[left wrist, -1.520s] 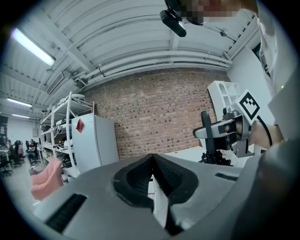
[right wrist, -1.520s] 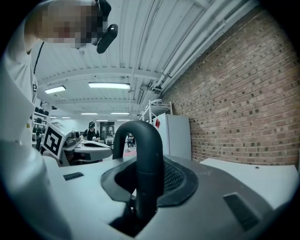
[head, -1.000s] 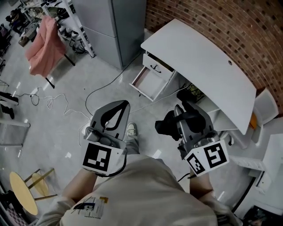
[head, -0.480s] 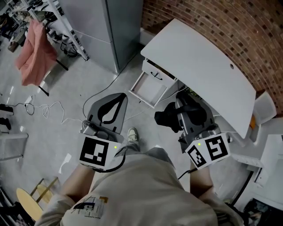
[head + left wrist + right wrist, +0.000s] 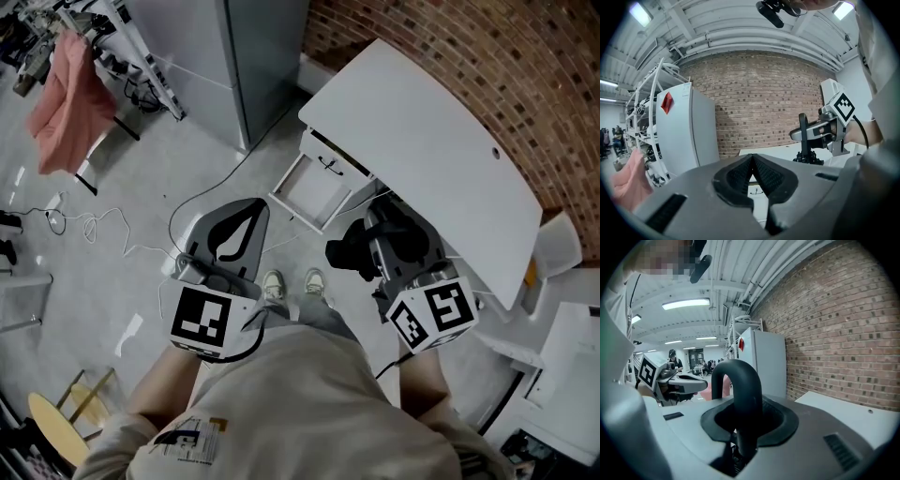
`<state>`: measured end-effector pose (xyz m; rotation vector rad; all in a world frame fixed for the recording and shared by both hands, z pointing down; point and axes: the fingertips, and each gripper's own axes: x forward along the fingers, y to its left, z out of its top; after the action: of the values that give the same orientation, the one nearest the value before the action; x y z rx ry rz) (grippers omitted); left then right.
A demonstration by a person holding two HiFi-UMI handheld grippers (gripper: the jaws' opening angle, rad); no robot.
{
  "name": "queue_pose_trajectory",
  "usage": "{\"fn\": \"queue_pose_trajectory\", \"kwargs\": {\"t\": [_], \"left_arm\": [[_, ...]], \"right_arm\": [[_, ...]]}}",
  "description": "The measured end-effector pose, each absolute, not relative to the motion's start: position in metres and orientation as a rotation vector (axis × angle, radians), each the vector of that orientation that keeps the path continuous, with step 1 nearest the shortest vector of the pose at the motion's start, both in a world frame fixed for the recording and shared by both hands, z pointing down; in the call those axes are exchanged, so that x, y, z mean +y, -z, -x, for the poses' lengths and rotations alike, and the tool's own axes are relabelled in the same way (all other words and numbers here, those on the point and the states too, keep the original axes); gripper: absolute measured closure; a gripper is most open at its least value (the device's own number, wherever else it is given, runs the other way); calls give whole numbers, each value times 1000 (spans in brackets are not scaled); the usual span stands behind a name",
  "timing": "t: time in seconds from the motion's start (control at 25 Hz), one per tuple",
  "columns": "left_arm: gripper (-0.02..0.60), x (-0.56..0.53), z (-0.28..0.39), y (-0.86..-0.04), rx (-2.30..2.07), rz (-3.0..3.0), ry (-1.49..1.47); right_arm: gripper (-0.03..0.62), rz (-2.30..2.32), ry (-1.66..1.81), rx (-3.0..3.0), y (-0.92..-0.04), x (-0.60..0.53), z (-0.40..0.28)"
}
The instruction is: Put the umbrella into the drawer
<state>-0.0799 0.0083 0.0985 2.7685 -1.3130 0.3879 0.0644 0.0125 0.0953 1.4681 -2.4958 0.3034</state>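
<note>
A red brick wall (image 5: 450, 47) backs a white desk (image 5: 422, 131) with a curved top in a workshop with a glossy grey floor (image 5: 141, 178). A tall pale cabinet (image 5: 262, 47) stands beside the desk, near a white metal rack (image 5: 155, 66) where a pink cloth (image 5: 61, 94) hangs. White cable (image 5: 94, 228) loops loose across the floor, and a small round yellow-topped table (image 5: 49, 427) sits at the lower left. Overhead, strip lights (image 5: 685, 303) glow on a white ceiling lined with pipes (image 5: 757, 273)
</note>
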Motion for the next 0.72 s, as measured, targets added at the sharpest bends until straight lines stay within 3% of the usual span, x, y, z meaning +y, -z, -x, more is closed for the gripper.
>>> {"fn": "queue_pose_trajectory", "kwargs": {"t": [0.72], "left_arm": [[574,-85,78,-231,-1433,-2442,-487]], "right_arm": [[507,-1299,-404,-2462,-256,-111,-59]]}}
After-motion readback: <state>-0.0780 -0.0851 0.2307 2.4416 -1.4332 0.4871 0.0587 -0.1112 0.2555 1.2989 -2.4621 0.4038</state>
